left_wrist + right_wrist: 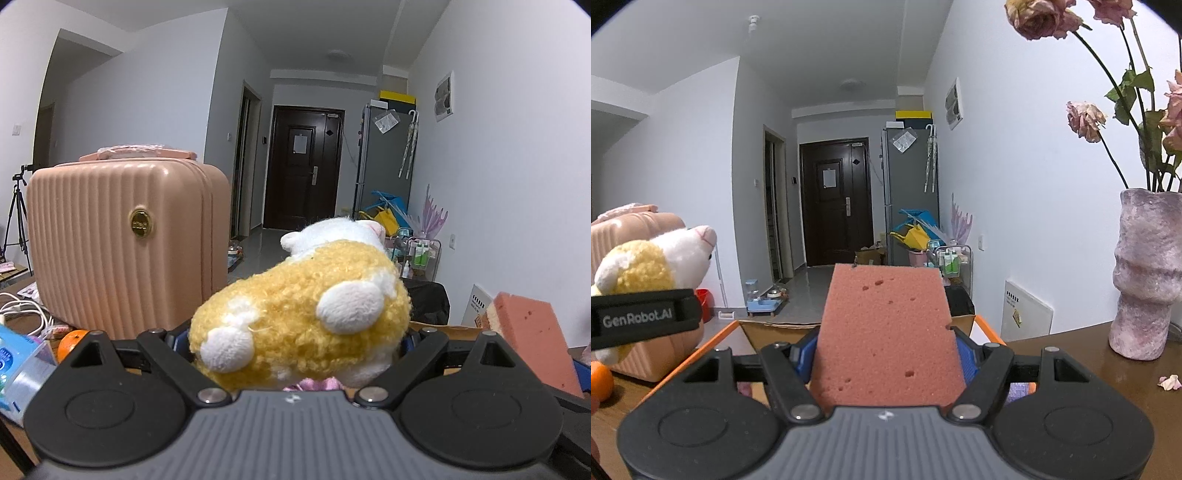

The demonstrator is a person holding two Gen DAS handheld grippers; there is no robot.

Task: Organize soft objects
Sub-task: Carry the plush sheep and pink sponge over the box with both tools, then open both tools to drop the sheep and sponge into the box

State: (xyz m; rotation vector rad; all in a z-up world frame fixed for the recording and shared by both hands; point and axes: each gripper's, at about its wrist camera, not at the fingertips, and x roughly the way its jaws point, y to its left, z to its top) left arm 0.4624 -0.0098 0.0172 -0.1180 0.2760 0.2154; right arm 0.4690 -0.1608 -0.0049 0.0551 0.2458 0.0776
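Observation:
My left gripper is shut on a yellow and white plush toy, which fills the gap between the fingers and hides the blue pads. The toy also shows in the right wrist view at the left, behind the left gripper's black side. My right gripper is shut on a pink sponge block, held upright above an open cardboard box with orange edges. The sponge also shows in the left wrist view at the right.
A pink ribbed suitcase stands on the wooden table at the left. An orange, cables and a plastic pack lie near it. A pink vase with dried roses stands at the right.

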